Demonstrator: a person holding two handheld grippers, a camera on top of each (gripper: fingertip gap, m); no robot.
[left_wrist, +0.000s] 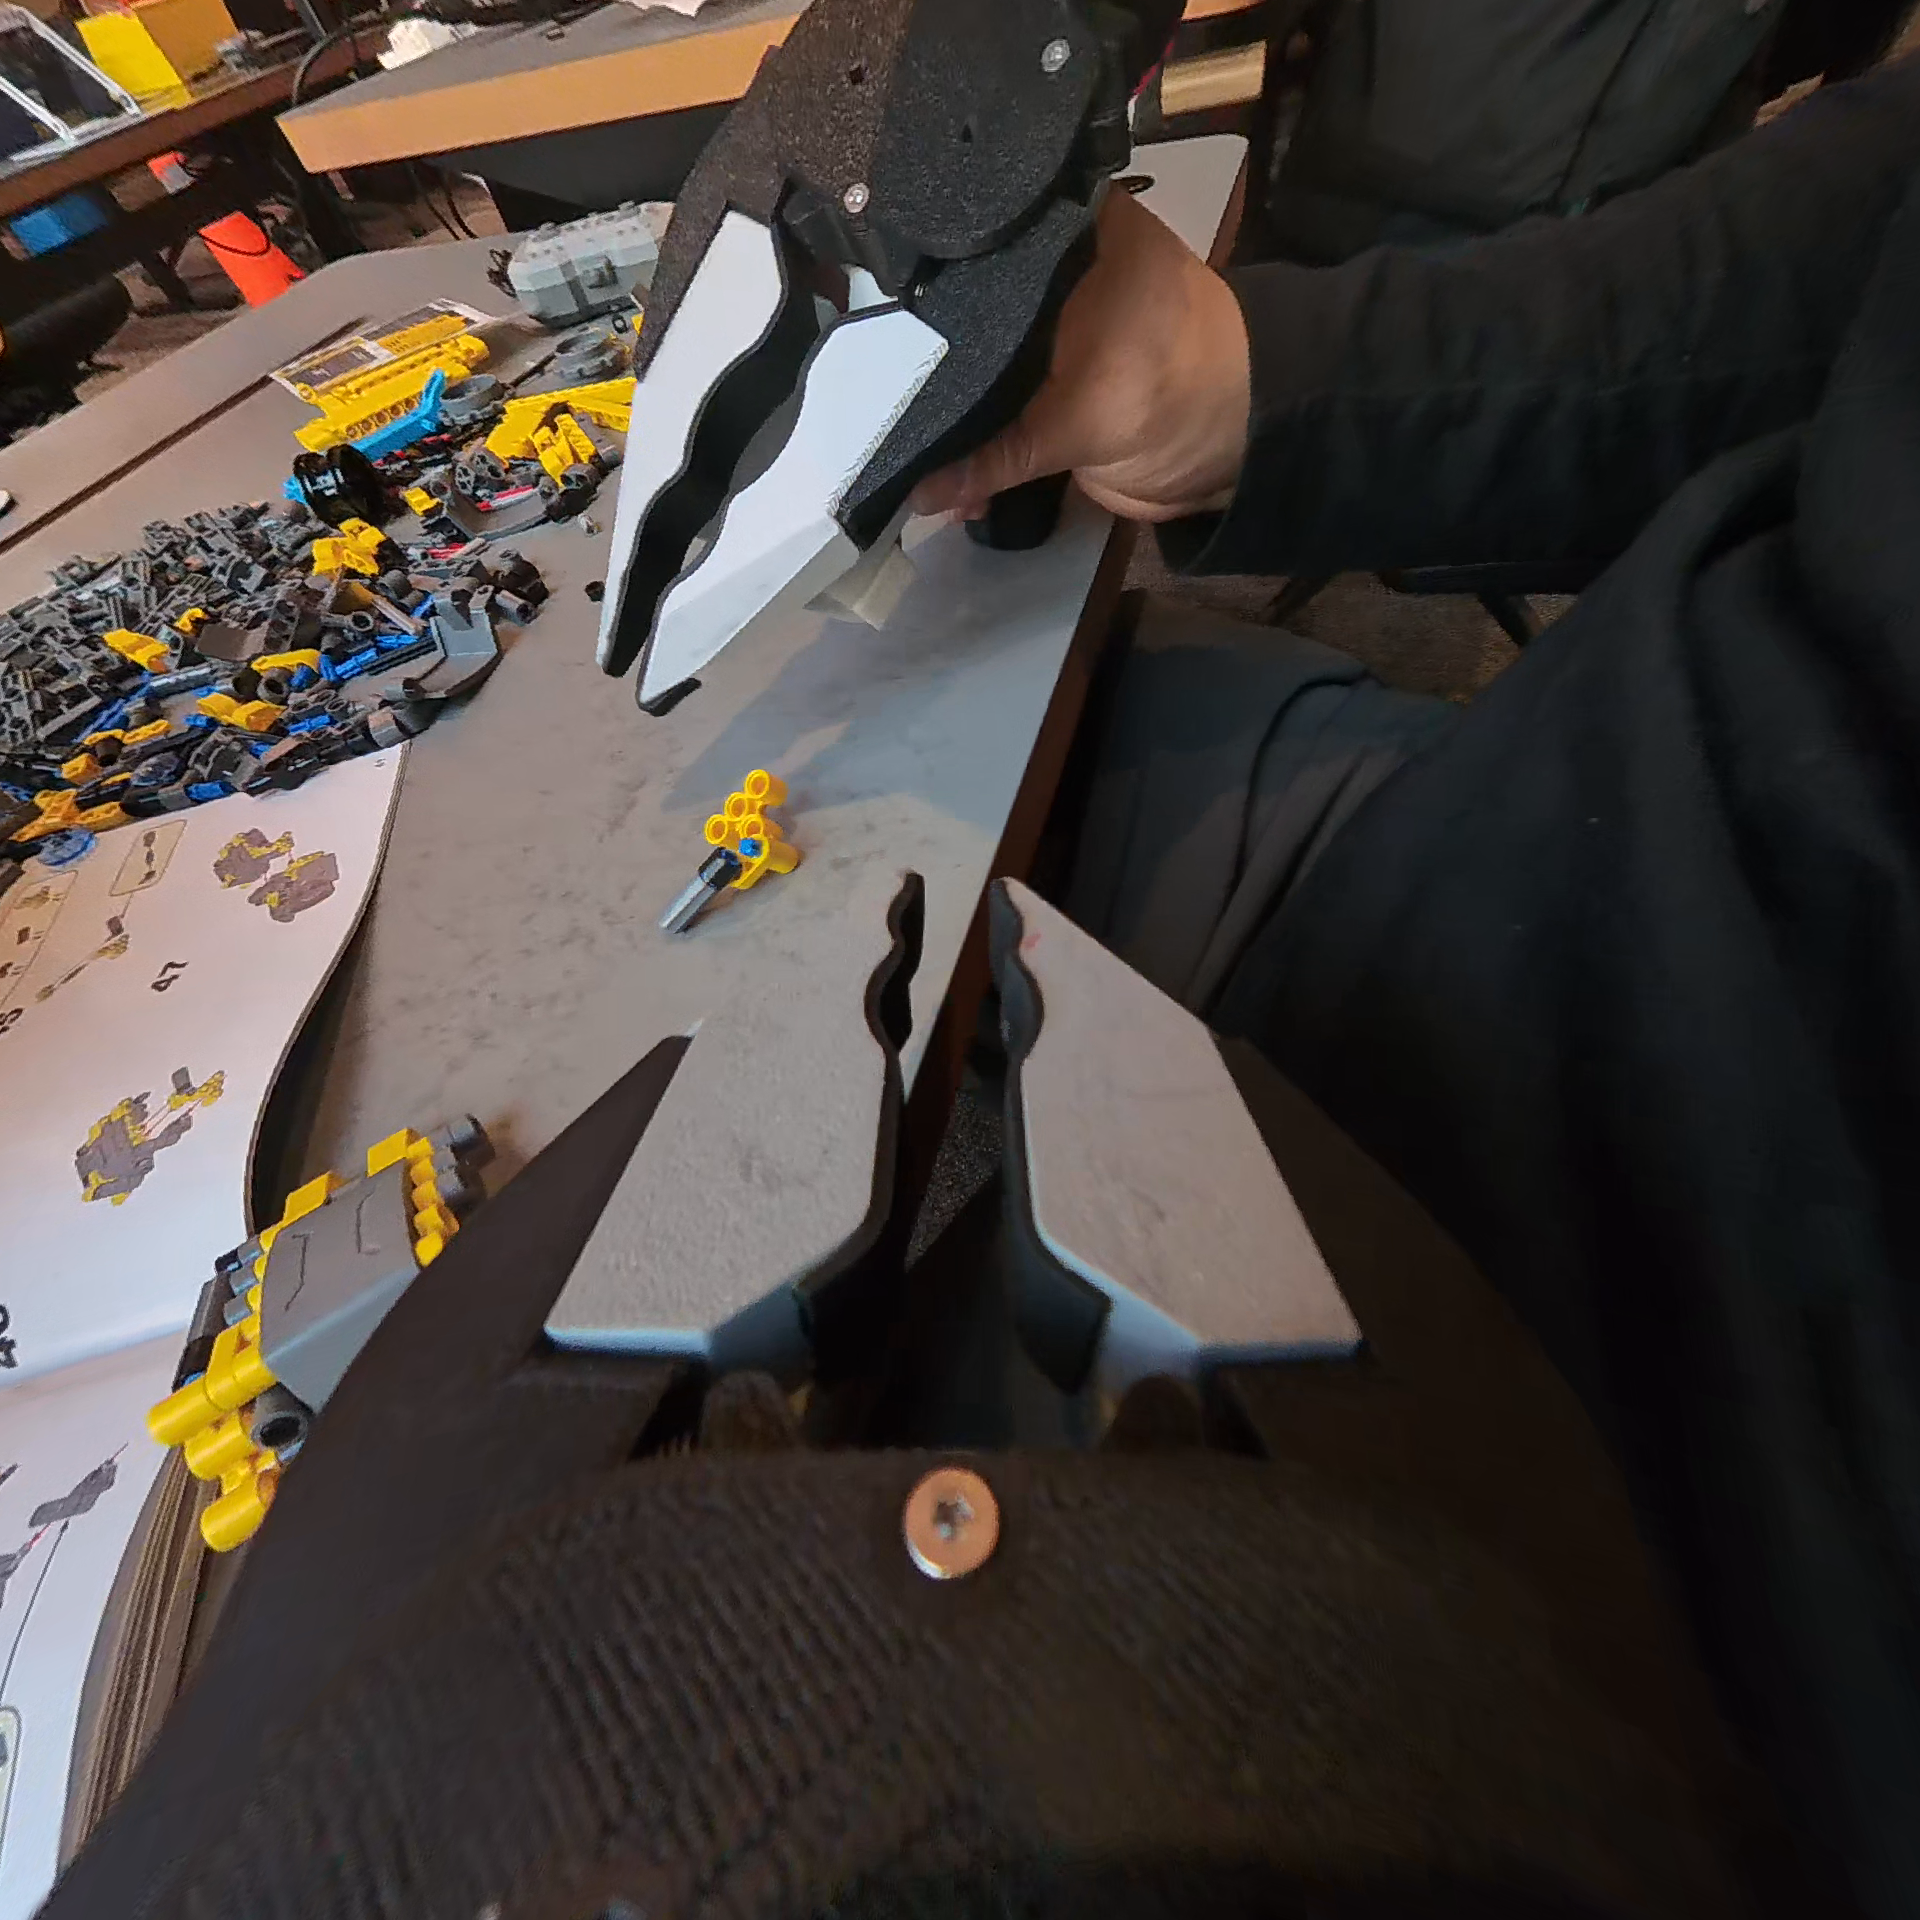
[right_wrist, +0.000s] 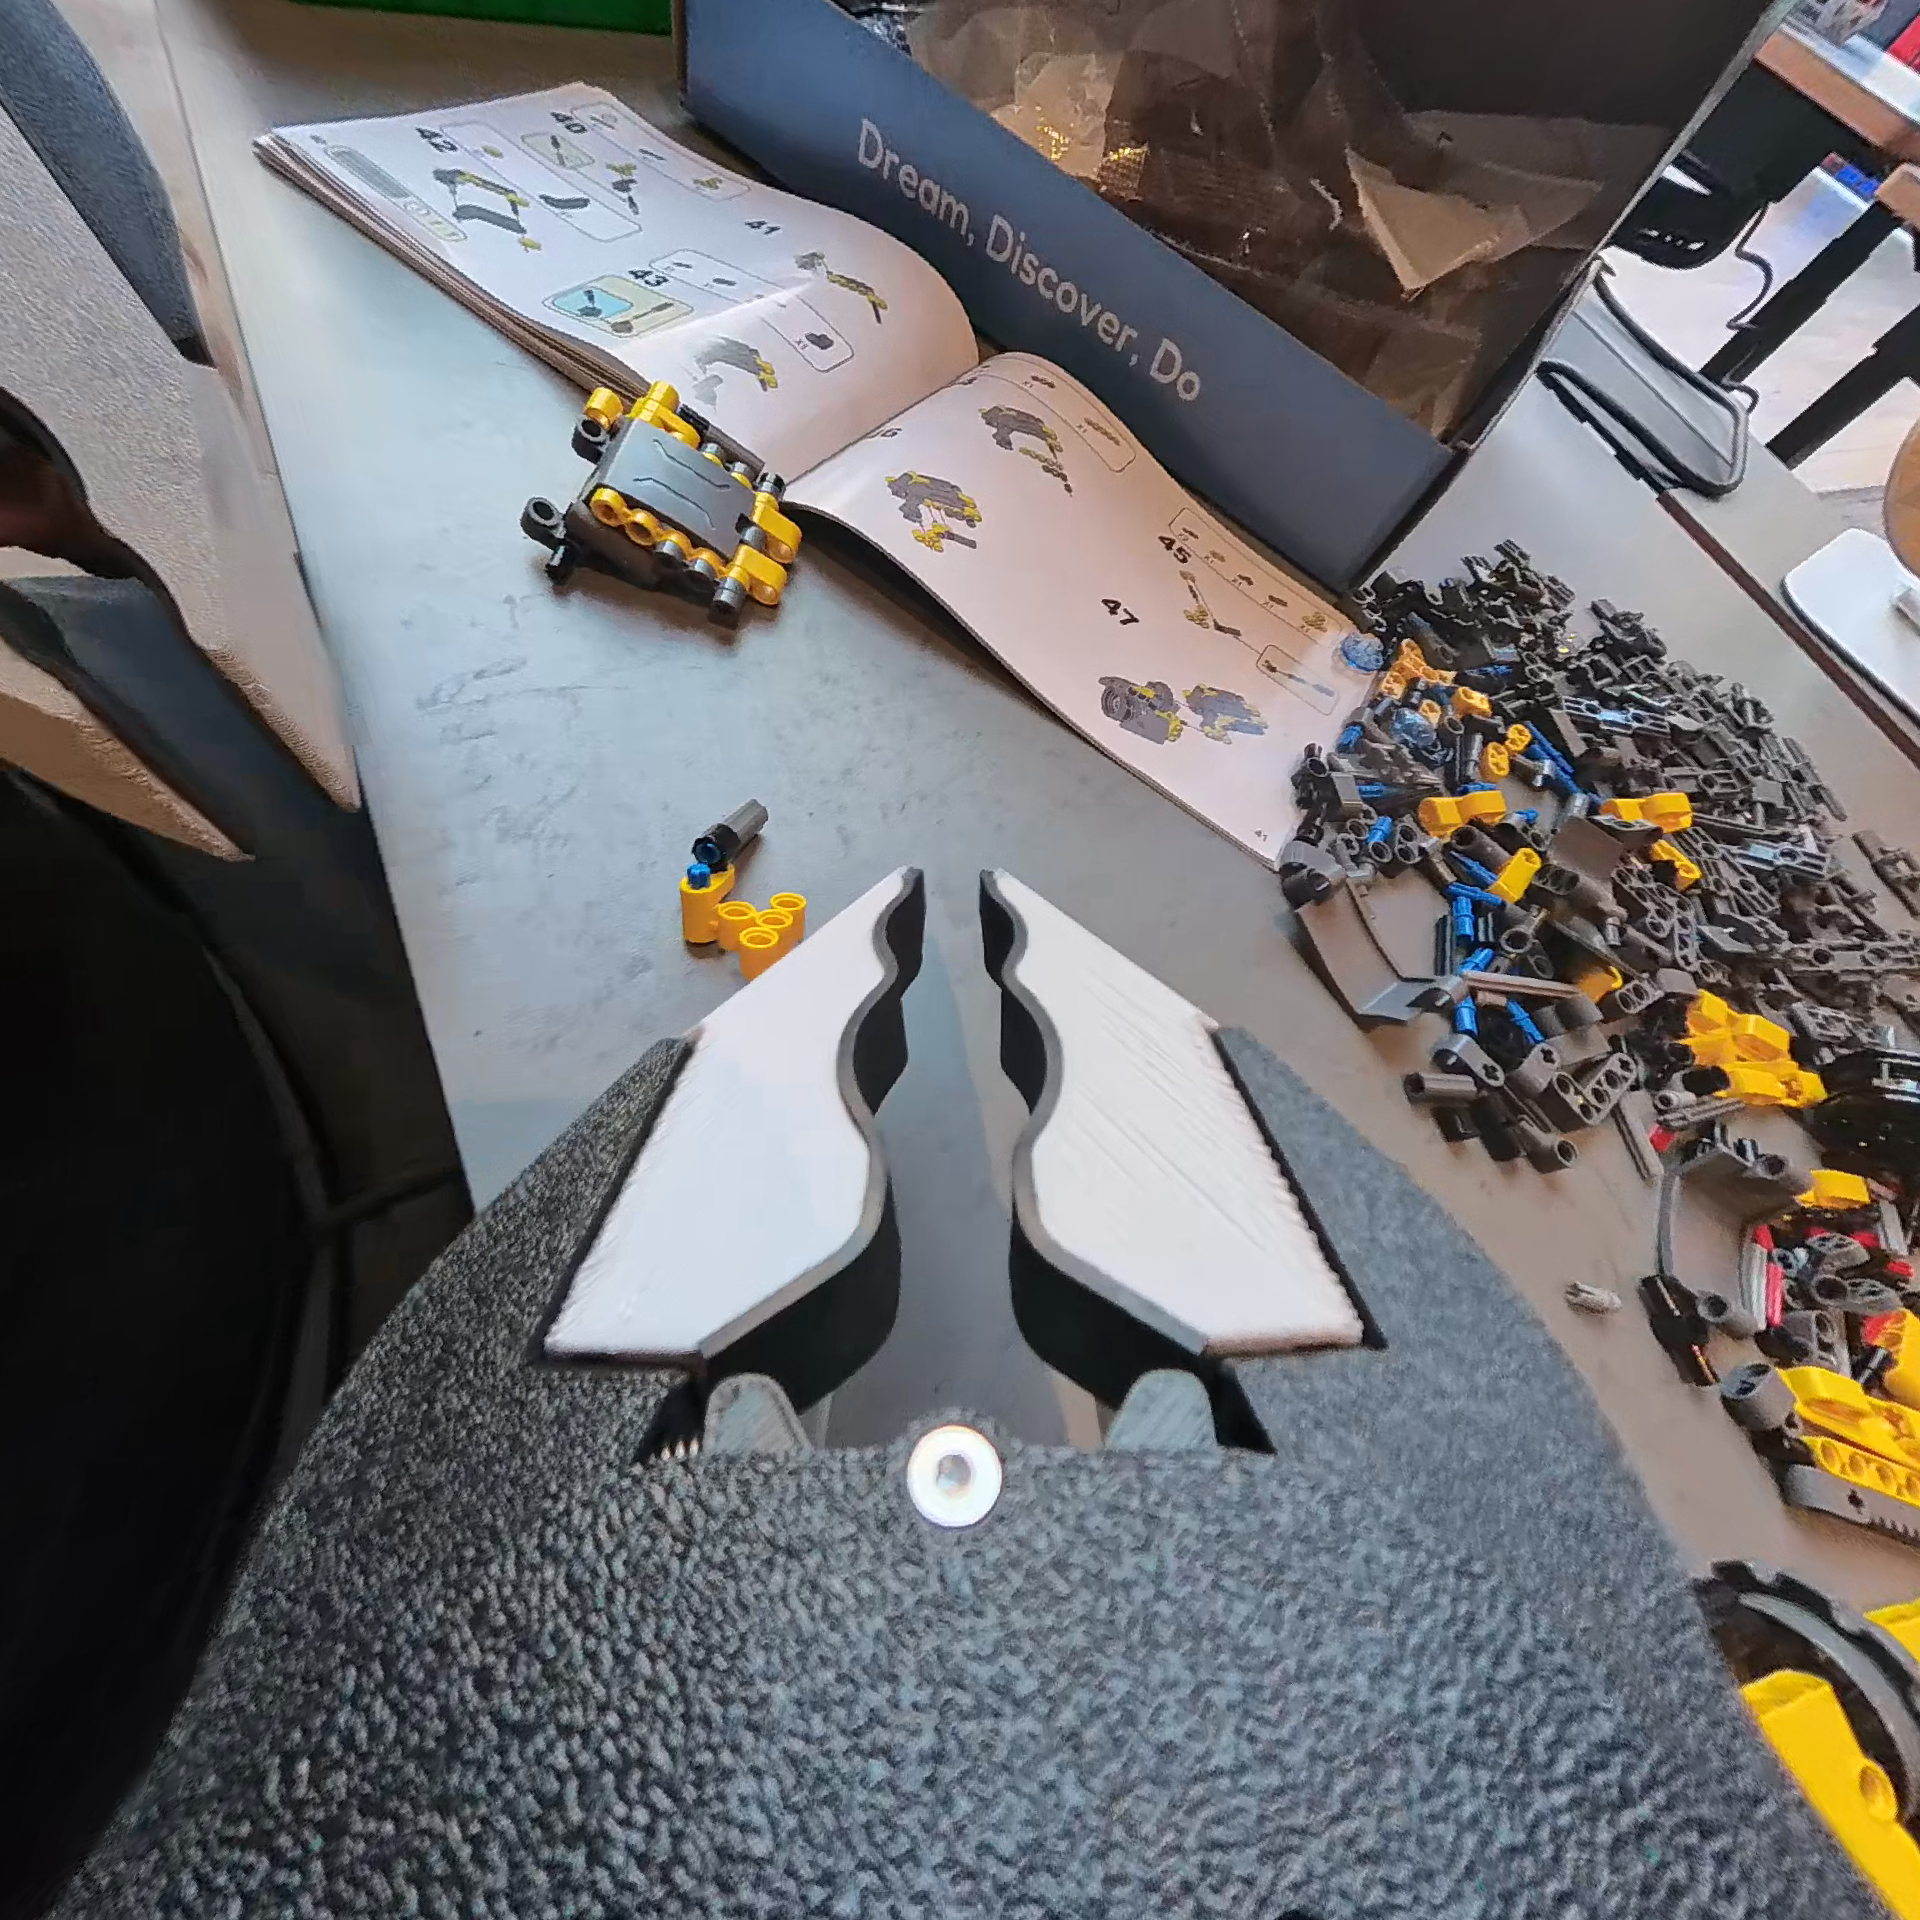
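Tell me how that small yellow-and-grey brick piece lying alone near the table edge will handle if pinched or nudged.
The small yellow-and-grey piece looks like rigid plastic, so probably stiff and light. Its round grey pin end may let it pivot or roll when nudged. Being plugged-together parts, it might separate under a hard pinch.

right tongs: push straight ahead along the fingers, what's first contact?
Likely the bare grey table just past the right tongs. The small yellow piece sits left of that line; depth is unclear.
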